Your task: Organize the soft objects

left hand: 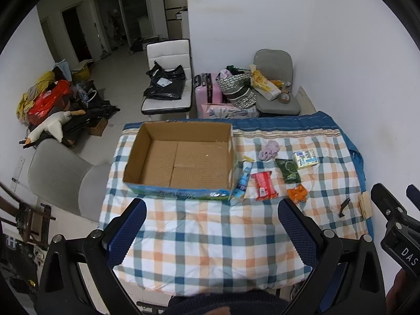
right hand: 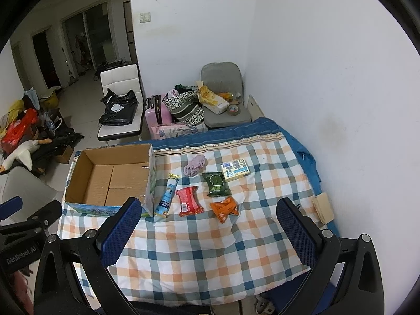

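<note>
Each gripper, left gripper and right gripper, has black angular frame arms with silver screws and dark blue textured fingers (white lettering, partly cut off, marks a black body at each frame edge).

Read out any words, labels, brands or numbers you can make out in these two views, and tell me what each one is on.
"DAS": on the right gripper body, cut off at the frame edge.
"GenRobot-AI": on the left gripper body; the last letters are uncertain.
Too small or blurred to read: the print on the red packet, green packet, orange packet, blue stick pack, white packet and cardboard box.
</note>
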The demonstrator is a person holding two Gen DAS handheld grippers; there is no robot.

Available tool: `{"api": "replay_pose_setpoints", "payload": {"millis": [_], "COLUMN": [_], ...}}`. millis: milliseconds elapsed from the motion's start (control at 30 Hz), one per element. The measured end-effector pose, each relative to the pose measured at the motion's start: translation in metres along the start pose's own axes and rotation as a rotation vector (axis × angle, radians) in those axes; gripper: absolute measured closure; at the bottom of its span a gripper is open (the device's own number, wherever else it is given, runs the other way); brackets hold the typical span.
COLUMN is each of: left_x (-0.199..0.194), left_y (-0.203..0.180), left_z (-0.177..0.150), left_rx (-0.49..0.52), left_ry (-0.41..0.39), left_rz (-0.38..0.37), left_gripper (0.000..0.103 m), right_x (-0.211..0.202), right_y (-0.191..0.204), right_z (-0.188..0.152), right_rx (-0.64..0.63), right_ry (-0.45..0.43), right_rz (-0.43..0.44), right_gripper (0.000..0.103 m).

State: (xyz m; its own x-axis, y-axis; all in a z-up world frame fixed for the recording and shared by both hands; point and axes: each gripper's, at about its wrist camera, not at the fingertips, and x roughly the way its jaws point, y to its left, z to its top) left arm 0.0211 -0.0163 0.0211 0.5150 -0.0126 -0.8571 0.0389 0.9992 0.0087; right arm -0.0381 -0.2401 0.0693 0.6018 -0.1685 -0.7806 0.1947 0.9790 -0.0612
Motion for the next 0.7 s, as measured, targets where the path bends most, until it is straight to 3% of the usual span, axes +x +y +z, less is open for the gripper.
{"api": "replay_pose_setpoints", "payload": {"millis": [233, 467, 533, 600, 700], "left_x": [0.095, 0.238, 0.276, 0.312, 0.363], "left_y": [-0.050, -0.109, -0.123, -0.134, -0.148], "left_z": [0.022, 0.028, 0.023, 0.016, 0.002], "left_rx": [0.036, 0.049, 0.033, 0.014, -0.025], "left_ry": [0.100, 0.342, 0.399, 0.472, 0.582], "left_rz": [-0.048, -0.088, -0.112, -0.127, -0.131], "left_gripper": [0.000, 0.001, 0.009, 0.023, 0.031], "right_x": [0.087, 0.229, 0.278, 0.328, 0.395], "right_y": [-0.049, -0.082, -0.089, -0.093, -0.097], "right_z": [0.007, 0.007, 0.003, 0.002, 0.002], "right_rx": [0.042, 0.009, 0.012, 0.034, 0.065], "right_ry": [0.138, 0.306, 0.363, 0.447, 0.546], "right_rz": [0.048, 0.112, 0.154, 0.210, 0.268], "right_gripper": [0.000, 0.000, 0.000, 0.000, 0.000]}}
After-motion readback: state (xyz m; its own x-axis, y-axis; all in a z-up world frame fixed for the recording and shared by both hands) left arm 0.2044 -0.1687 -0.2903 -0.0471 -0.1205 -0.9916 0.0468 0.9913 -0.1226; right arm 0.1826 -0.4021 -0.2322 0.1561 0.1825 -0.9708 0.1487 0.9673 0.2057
